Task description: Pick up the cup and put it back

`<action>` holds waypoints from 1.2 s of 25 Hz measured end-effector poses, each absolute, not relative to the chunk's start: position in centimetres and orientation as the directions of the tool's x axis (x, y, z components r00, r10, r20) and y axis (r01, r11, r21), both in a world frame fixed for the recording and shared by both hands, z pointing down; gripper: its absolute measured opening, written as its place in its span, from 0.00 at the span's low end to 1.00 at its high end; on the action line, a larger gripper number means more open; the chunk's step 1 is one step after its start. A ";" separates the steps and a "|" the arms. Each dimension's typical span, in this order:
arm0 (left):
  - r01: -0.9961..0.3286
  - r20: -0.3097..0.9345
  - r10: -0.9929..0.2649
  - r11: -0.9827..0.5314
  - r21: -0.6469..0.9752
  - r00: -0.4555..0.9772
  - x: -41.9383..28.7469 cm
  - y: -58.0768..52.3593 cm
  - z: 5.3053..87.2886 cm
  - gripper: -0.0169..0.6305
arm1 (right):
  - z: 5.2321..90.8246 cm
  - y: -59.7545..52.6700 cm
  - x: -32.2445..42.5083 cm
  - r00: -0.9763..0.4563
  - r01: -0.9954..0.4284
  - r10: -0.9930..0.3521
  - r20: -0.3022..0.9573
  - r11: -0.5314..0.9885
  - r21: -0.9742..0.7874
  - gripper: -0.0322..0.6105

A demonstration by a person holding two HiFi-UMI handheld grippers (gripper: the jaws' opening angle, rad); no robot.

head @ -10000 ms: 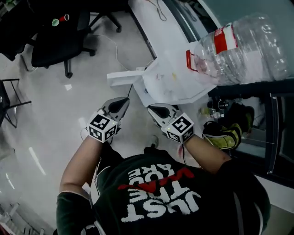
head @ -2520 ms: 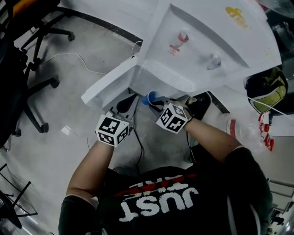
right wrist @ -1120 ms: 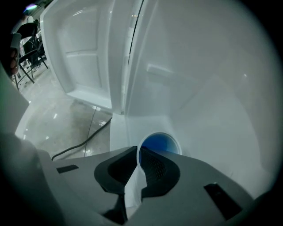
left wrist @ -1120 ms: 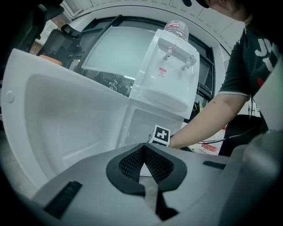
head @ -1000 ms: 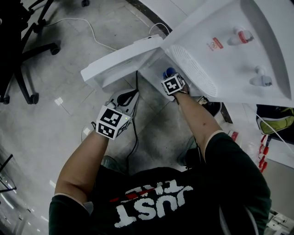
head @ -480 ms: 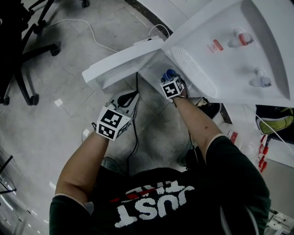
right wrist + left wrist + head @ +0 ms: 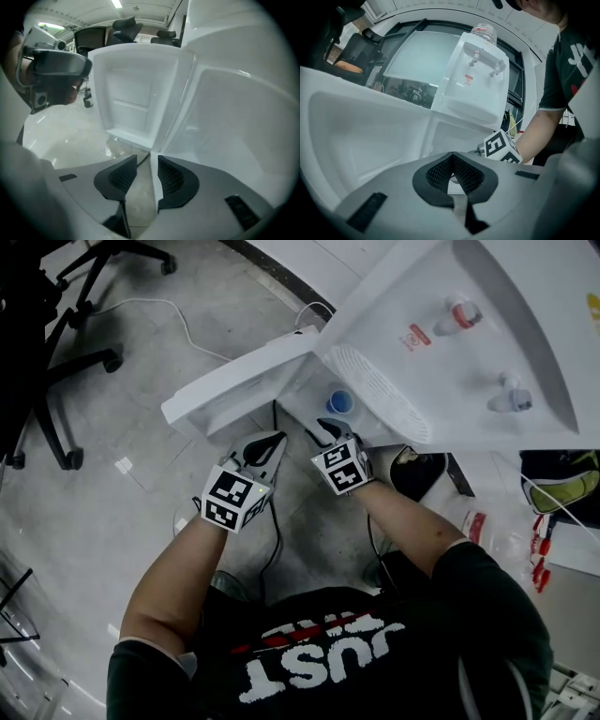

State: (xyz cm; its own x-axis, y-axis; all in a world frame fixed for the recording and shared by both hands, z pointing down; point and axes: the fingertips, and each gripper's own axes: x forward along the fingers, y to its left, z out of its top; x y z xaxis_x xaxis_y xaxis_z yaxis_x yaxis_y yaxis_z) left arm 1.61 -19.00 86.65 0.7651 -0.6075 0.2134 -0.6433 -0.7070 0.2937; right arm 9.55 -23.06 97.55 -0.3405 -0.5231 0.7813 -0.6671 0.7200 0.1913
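Observation:
A small blue cup [image 7: 339, 401] stands upright inside the lower compartment of the white water dispenser [image 7: 487, 352], behind its open door [image 7: 239, 381]. My right gripper [image 7: 323, 429] hangs just in front of the compartment, a short way back from the cup and not touching it. Its jaws have just opened wide and then eased slightly closer; in the right gripper view the right gripper [image 7: 151, 158] is open with only floor between its pads. My left gripper [image 7: 275, 441] hovers beside the door's lower edge. In the left gripper view the left gripper [image 7: 453, 155] is shut on nothing.
A black cable [image 7: 274, 540] runs across the floor under my hands. Office chairs [image 7: 56, 334] stand at the left. A dark and yellow bag [image 7: 562, 488] and red-capped bottles [image 7: 541, 570] lie at the right. Red and blue taps [image 7: 459, 313] sit on the dispenser's front.
My right gripper has let go of the blue cup inside the compartment and drawn back out toward me. The cup stays standing there. My left gripper has barely moved.

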 end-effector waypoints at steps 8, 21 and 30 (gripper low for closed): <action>-0.744 0.240 -0.709 -0.591 0.312 0.664 1.6 -17.8 77.1 0.02 | 86.0 -14.6 7.5 -0.565 -0.533 -0.339 0.752 0.846 -0.019 0.11; -0.797 0.257 -0.765 -0.503 0.333 0.590 2.4 -10.0 46.0 0.02 | 49.8 -5.0 7.3 -0.751 -0.347 -0.150 0.643 0.918 -0.191 0.10; -0.772 0.142 -0.769 -0.578 0.264 0.624 3.1 -8.3 25.6 0.02 | 29.1 -7.8 10.1 -0.825 -0.434 -0.313 0.471 0.884 -0.173 0.10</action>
